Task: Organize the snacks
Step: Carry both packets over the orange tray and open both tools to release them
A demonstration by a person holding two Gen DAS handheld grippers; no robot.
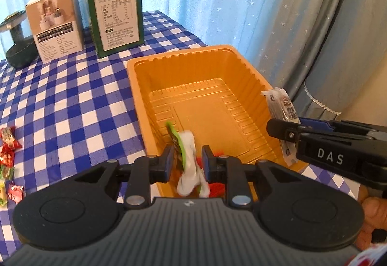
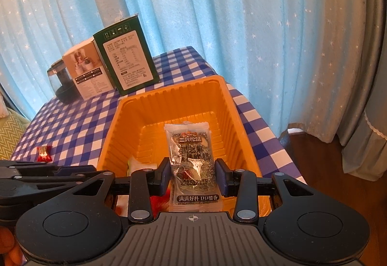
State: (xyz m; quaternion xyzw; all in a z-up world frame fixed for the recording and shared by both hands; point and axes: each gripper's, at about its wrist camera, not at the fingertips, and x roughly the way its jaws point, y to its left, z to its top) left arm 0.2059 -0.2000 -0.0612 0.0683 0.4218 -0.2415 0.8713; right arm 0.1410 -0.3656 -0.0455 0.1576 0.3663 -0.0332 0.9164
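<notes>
Between the parted fingers of the left gripper [image 1: 187,164] a blurred white-and-green packet [image 1: 189,164] hangs loose over the orange tray [image 1: 135,77], while the right gripper [image 2: 192,175], pinching a sesame-snack packet [image 2: 191,159], crowds close enough that a nudge could tip either packet outside the rim.

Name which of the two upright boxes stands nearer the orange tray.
The green box with the white label: it stands just behind the orange tray, while the shorter white box sits farther left, beside the dark jar.
</notes>
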